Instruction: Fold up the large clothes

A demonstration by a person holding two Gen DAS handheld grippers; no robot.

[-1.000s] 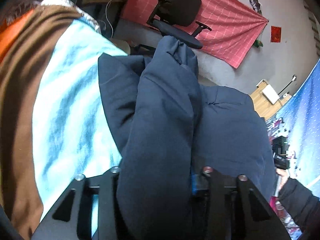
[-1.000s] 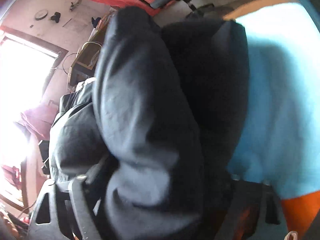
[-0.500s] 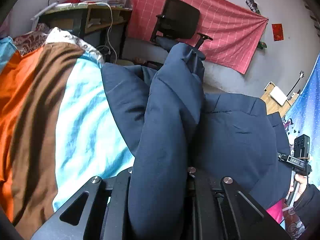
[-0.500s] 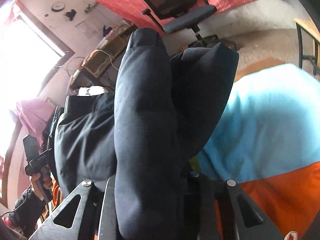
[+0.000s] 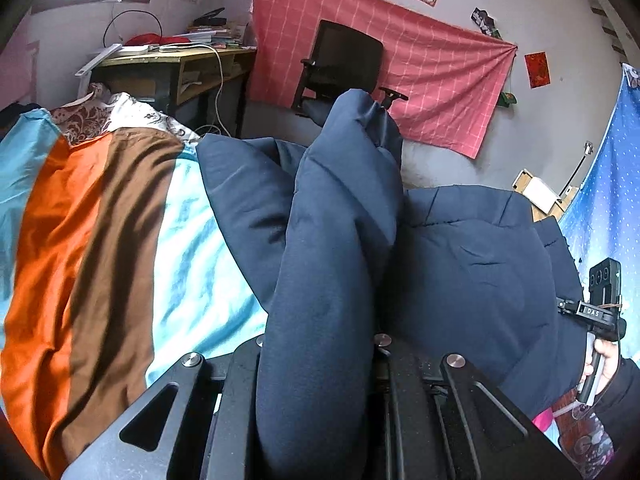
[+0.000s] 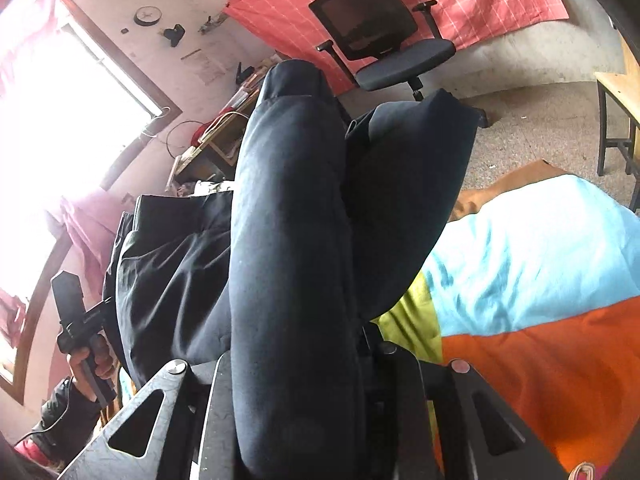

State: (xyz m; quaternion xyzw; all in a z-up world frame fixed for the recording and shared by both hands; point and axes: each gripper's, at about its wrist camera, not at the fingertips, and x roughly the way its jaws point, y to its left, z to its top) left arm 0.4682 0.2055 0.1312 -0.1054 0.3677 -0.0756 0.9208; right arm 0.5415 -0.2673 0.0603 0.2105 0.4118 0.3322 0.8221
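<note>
Left wrist view: navy padded jacket (image 5: pixel 472 264) spread on striped bedsheet (image 5: pixel 100 240).
Left gripper (image 5: pixel 320 360): clamped on a thick jacket fold.
Right gripper (image 6: pixel 296 360): clamped on another jacket fold.
Background: office chair (image 6: pixel 384 36), pink wall cloth (image 5: pixel 420 68).

Home bedroom: bed (image 5: pixel 120 264), desk (image 5: pixel 176 68)

Left gripper (image 5: pixel 320 360) apparently clamping navy jacket (image 5: pixel 332 240), striped bedspread (image 5: pixel 100 240)

Pink cloth (image 5: pixel 420 76) behind office chair (image 6: pixel 380 36), window (image 6: pixel 60 120) seemingly overexposed
</note>
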